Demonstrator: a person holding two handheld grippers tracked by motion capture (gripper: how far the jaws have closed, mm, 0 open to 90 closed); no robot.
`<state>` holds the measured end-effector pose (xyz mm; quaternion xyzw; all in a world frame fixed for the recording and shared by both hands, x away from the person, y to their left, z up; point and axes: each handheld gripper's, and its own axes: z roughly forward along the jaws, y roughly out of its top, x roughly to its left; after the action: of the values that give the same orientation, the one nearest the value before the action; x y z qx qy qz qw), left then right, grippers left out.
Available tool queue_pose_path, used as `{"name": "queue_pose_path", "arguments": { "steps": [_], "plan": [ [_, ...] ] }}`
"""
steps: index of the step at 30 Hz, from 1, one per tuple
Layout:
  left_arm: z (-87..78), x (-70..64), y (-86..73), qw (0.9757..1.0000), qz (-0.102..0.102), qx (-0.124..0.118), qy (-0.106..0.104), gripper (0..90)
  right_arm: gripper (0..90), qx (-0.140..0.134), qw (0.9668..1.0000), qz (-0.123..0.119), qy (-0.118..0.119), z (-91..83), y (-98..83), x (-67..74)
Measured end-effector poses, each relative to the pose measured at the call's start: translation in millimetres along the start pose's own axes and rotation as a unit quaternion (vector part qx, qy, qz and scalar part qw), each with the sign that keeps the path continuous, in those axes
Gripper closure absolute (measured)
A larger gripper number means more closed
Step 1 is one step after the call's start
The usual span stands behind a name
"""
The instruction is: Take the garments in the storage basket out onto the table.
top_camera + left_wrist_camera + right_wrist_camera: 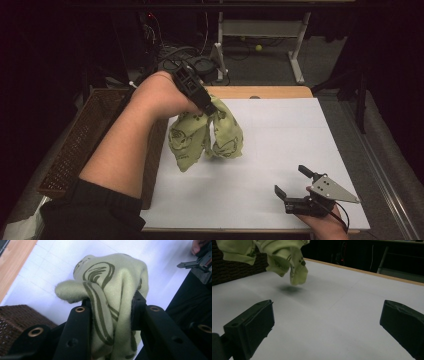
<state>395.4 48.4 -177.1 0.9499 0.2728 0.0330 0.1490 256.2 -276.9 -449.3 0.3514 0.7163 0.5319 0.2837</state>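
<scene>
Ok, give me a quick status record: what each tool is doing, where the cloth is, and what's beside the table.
left tool: shut on the green cloth, bunched between its jaws
green cloth: hanging above the white table, apparently not touching it; shadow underneath
right tool: open, nothing between its jaws, low at the table's near right
white table: bare where visible
wicker basket: at the table's left edge, contents hidden

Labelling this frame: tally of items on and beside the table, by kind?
Green patterned cloth: 1, held off the table by the left tongs
Wicker basket: 1
Tongs: 2, the right tongs open
Total: 4
</scene>
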Motion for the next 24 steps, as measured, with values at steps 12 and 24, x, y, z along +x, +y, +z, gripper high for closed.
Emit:
{"name": "queue_pose_path", "arguments": {
  "steps": [12,24],
  "plan": [
    [39.0,2.3,3.4,0.9997,0.001,0.010,-0.020,66.1,0.0,0.000,1.0000,0.000,0.000,-0.1,0.0,-0.1],
    [63.0,5.3,2.8,0.9995,-0.002,0.011,-0.029,66.0,0.0,0.002,1.0000,-0.004,0.001,-0.2,-0.2,-0.3]
  ]
}}
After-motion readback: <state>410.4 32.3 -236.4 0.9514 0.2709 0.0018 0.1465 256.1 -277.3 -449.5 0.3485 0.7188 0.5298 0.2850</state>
